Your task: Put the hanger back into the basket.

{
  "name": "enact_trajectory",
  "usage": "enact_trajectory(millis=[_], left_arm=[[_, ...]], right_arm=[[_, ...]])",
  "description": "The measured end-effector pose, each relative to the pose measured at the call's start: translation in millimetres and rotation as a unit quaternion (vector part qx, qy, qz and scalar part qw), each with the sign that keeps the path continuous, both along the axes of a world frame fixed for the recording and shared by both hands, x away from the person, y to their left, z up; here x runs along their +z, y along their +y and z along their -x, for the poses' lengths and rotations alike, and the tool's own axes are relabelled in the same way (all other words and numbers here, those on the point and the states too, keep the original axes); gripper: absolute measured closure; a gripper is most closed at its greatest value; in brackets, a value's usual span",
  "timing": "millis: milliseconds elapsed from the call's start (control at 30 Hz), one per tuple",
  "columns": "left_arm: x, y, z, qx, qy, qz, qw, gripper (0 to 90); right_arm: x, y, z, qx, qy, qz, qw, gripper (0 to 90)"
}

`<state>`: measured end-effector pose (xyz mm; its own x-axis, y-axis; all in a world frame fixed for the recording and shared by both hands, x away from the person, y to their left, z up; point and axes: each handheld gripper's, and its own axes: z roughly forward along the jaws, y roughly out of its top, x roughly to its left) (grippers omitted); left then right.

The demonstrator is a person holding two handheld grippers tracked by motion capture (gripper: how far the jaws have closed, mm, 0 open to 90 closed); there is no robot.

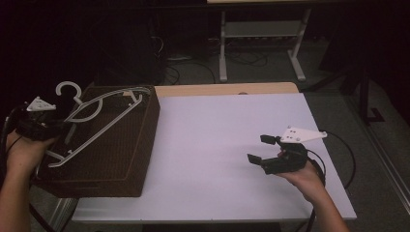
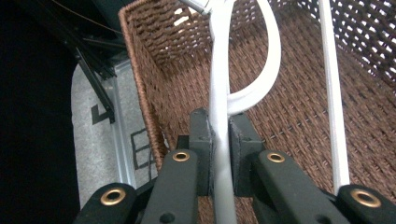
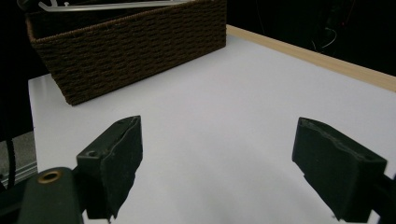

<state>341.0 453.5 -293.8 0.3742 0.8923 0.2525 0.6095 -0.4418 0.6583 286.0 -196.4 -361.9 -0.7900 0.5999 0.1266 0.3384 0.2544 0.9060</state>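
High view. A dark brown woven basket [image 1: 104,145], rectangular and coarse in weave, stands on the left end of a smooth white surface [image 1: 212,140] edged with pale wood at the far side. White plastic hangers [image 1: 99,121] lie slantwise across the basket's open top, one curled hook reaching past its far-left corner. The left tool [image 1: 65,126], black with a grey three-cornered plate, meets the hangers at the basket's left rim; its jaws are hard to make out here. The right tool [image 1: 261,148], likewise black and plated, is held over bare surface well to the right, jaws apart. The room beyond is dark; only a pale frame and floor cables can be made out.

Left gripper view. The left tool [image 2: 220,140] is clamped on a flat white hanger [image 2: 219,93] bar between its two black pads. A curved white loop joins the bar just above the pads; a thin straight rod runs at right. Brown wicker basket [image 2: 303,116] weave lies behind; the hanger's upper parts are cut off.

Right gripper view. The right tool [image 3: 217,163] stands wide apart, matte black pads over the bare white surface [image 3: 224,102]. The basket [image 3: 130,46] sits far left, its rope-like courses distinct, a pale hanger [image 3: 102,5] edge along its rim.
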Motion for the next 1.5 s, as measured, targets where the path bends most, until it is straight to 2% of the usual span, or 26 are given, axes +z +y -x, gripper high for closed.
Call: enact_trajectory(millis=[100,233,333,433,500,600,700,733,800,867,1033,1100,1133,1167,1200,1233,1333,1500], left_arm=[[-3.3,-0.1,-1.1,0.003,0.002,-0.003,1.0,82.4],[-13.7,0.7,-4.9,0.006,0.018,-0.004,0.9998,82.2],[-17.3,0.2,-6.2,0.004,0.023,-0.006,0.9997,82.1],[-20.9,0.4,-7.8,0.001,0.024,0.001,0.9997,80.7],[-20.8,1.5,-8.2,0.006,0.02,0.007,0.9998,66.6],[-15.9,2.8,-6.0,0.005,0.002,0.033,0.9994,53.3],[-10.5,0.7,-3.0,0.003,-0.017,0.048,0.9987,43.6],[-7.9,-1.6,-1.5,-0.002,-0.024,0.062,0.9978,39.2],[-6.9,-3.3,-0.9,-0.004,-0.027,0.066,0.9975,34.7],[-5.6,-6.9,0.1,-0.009,-0.028,0.079,0.9964,32.4],[-1.4,-18.2,3.9,-0.024,-0.045,0.125,0.9909,24.1],[0.5,-23.6,5.9,-0.033,-0.052,0.15,0.9867,21.4],[2.2,-29.9,8.4,-0.04,-0.058,0.166,0.9836,19.2],[2.2,-29.9,8.4,-0.04,-0.058,0.166,0.9836,18.4],[3.0,-32.6,9.3,-0.047,-0.061,0.173,0.9819,18.4],[3.8,-36.5,10.9,-0.052,-0.065,0.185,0.9792,17.8],[3.8,-46.0,13.6,-0.062,-0.074,0.203,0.9744,15.4],[0.9,-64.0,18.3,-0.087,-0.085,0.234,0.9646,13.1]], right_arm=[[-0.1,0.0,-0.3,0.0,0.0,0.0,1.0,15.4],[0.0,0.5,0.3,0.0,-0.001,0.001,1.0,15.4],[0.0,0.3,0.2,0.0,0.0,0.001,1.0,15.4],[0.1,0.0,0.3,-0.001,0.0,0.0,1.0,15.4],[0.2,0.0,0.5,-0.001,0.0,0.0,1.0,15.4],[0.5,0.0,0.5,-0.001,-0.001,-0.001,1.0,15.4],[0.5,0.1,0.2,-0.001,-0.001,-0.001,1.0,15.4],[0.5,0.4,0.2,-0.001,-0.001,-0.001,1.0,15.4],[0.6,0.6,0.2,0.0,-0.001,-0.002,1.0,15.4],[0.7,0.4,0.3,0.0,0.0,-0.002,1.0,15.4],[2.6,-1.8,-0.3,-0.009,0.0,-0.005,0.9999,15.4],[4.3,-3.0,-0.4,-0.011,-0.001,-0.006,0.9999,15.5],[6.1,-4.1,-0.6,-0.014,-0.004,-0.008,0.9999,15.5],[7.0,-4.6,-0.6,-0.014,-0.004,-0.009,0.9999,15.5],[7.0,-4.6,-0.6,-0.014,-0.004,-0.009,0.9999,15.5],[7.9,-5.0,-0.7,-0.015,-0.005,-0.01,0.9998,15.5],[10.7,-6.3,-0.9,-0.021,-0.008,-0.01,0.9997,15.5],[14.6,-9.1,-1.9,-0.032,-0.01,-0.014,0.9993,15.2]])
